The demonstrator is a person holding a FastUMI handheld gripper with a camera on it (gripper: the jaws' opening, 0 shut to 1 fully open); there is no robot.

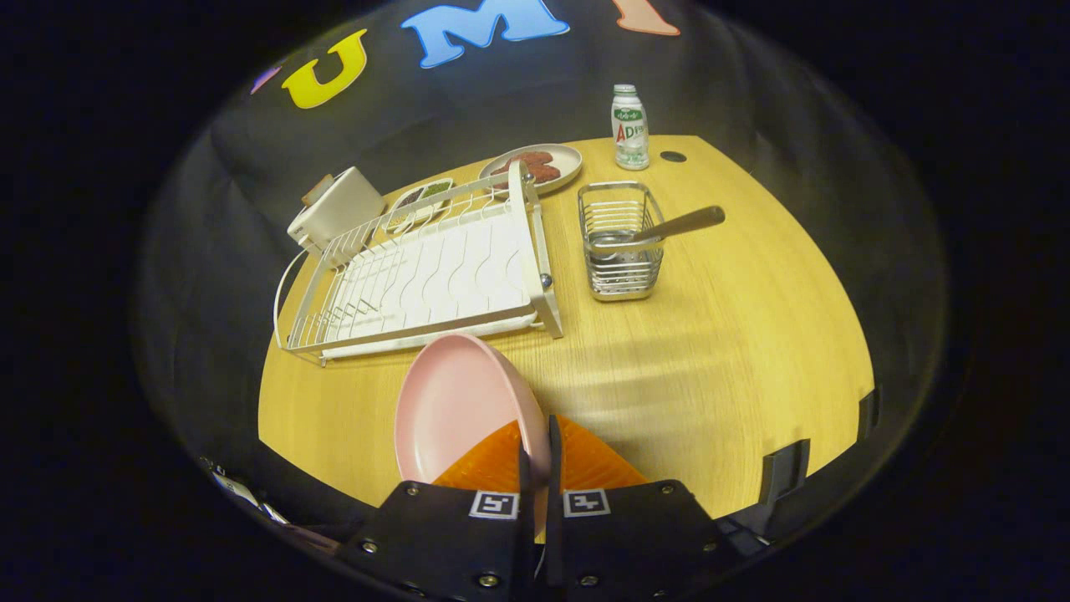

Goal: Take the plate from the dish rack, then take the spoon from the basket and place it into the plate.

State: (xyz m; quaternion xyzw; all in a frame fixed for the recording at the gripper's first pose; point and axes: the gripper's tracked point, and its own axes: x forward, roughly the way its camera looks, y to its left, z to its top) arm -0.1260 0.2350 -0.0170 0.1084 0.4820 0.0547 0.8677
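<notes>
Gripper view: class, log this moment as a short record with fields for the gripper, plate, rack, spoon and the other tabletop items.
hand-held gripper: fingers shut on the plate's rim
plate: pink, held on edge above the table, out of the rack
dish rack: white, nothing in it
spoon: in the wire basket, handle poking out
beyond the rack: food plate, bottle, white box

Warm, uneven light falls on the table [736, 334], brightest at its middle and far right, dimming toward the wall. Soft banded shadows cross the wood ahead of the gripper [535, 451], whose fingers pinch the plate [456, 401] rim. The rack [418, 267] and basket [619, 242] look sharp; straight edges bow strongly outward, and the rim fades murky.
</notes>
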